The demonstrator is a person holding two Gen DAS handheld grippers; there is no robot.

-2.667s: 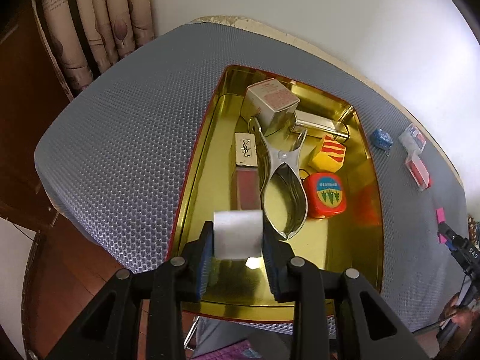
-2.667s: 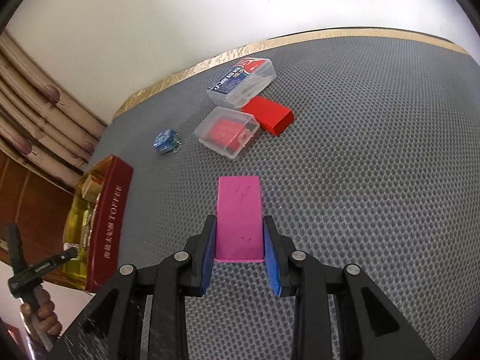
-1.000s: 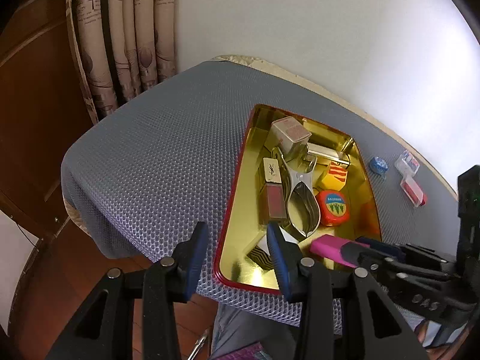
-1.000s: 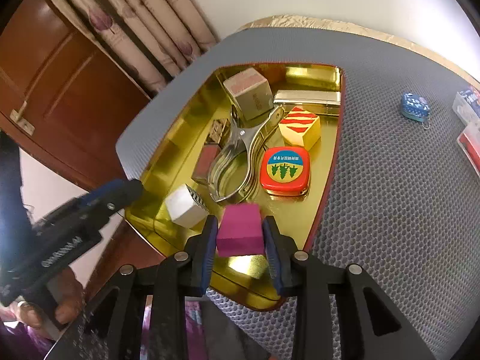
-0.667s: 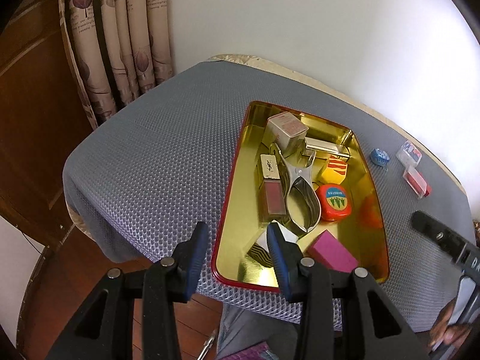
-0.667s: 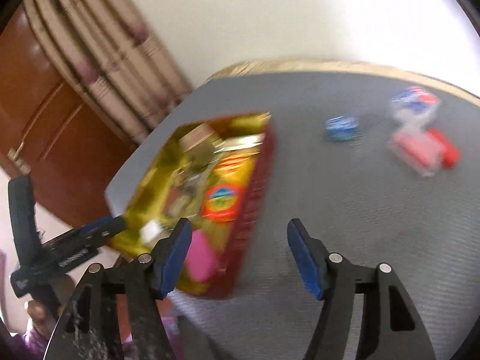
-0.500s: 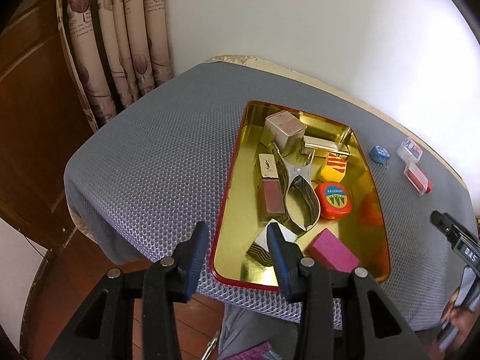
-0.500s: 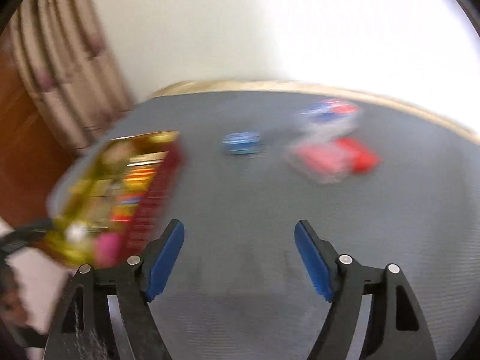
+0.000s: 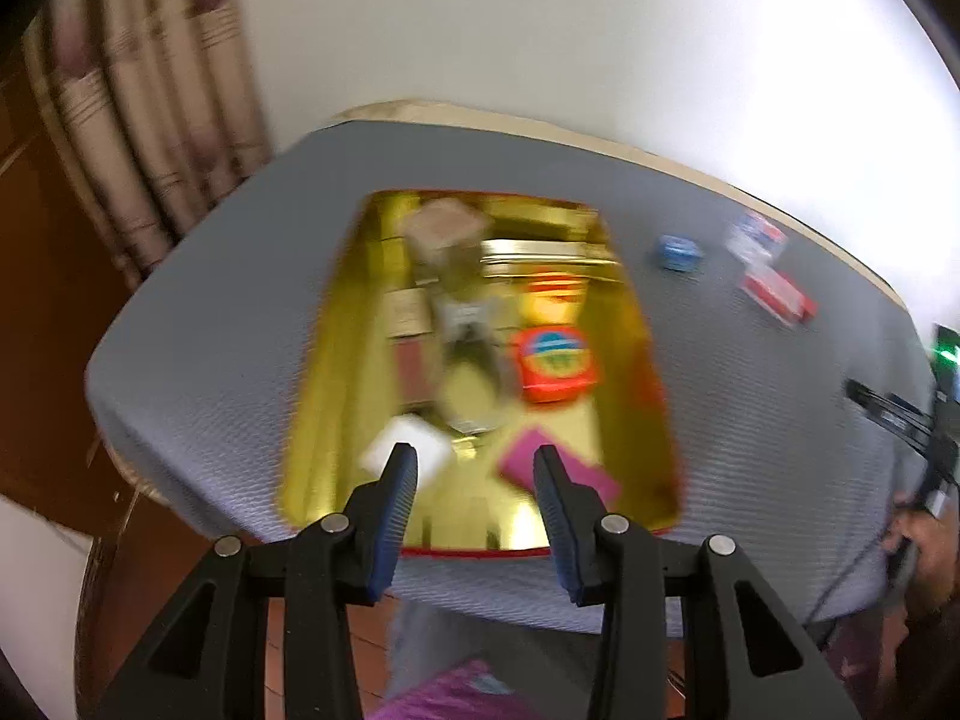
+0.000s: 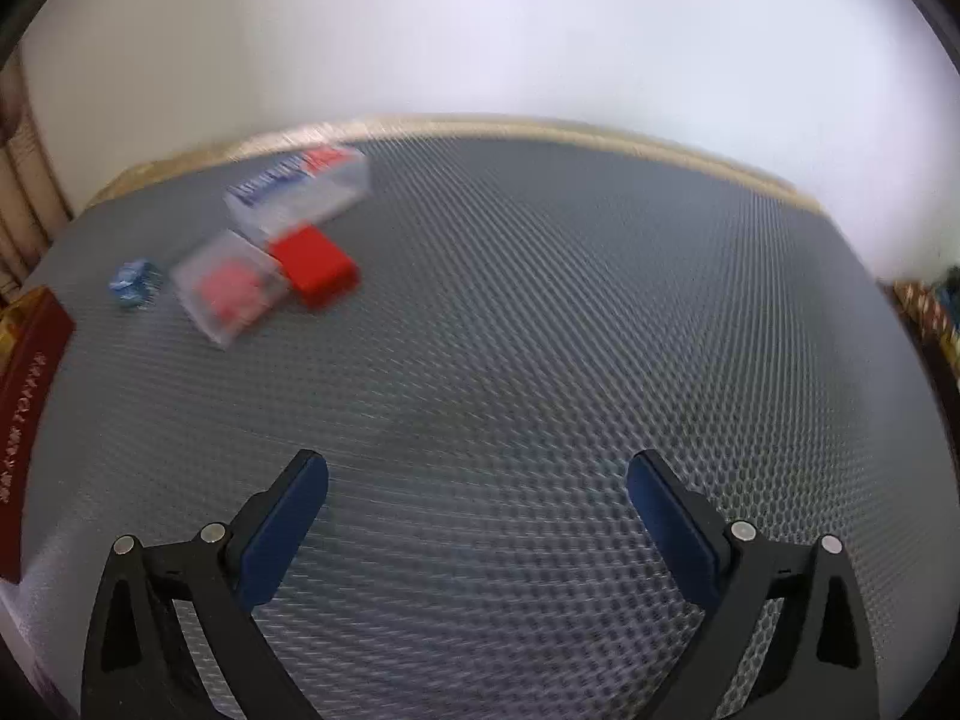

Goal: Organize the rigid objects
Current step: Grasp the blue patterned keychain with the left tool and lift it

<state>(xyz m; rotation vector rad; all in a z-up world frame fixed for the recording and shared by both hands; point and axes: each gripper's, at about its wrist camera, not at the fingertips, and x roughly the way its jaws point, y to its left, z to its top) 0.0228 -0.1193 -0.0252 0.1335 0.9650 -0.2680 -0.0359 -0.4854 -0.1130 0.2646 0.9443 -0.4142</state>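
A gold tray with a red rim [image 9: 663, 396] sits on the grey mat and holds a white block [image 9: 403, 447], a pink block [image 9: 555, 471], an orange tin [image 9: 555, 363] and several other items, all blurred. My left gripper [image 9: 474, 474] is open and empty above the tray's near end. My right gripper [image 10: 477, 480] is wide open and empty over bare mat. Ahead of it to the left lie a red block [image 10: 315, 264], a clear case with red contents [image 10: 231, 285], a clear box with a blue and red label [image 10: 297, 189] and a small blue object [image 10: 133, 282].
The tray's red side [image 10: 24, 414] shows at the right wrist view's left edge. The mat [image 10: 540, 330] ends at a beige table border against a white wall. Curtains [image 9: 150, 108] hang at the left. The other gripper and hand [image 9: 918, 438] show at the left wrist view's right edge.
My right gripper let go of the pink block in the tray, opened wide and swung right over the mat towards the small boxes. My left gripper stayed open and shifted right over the tray's near end.
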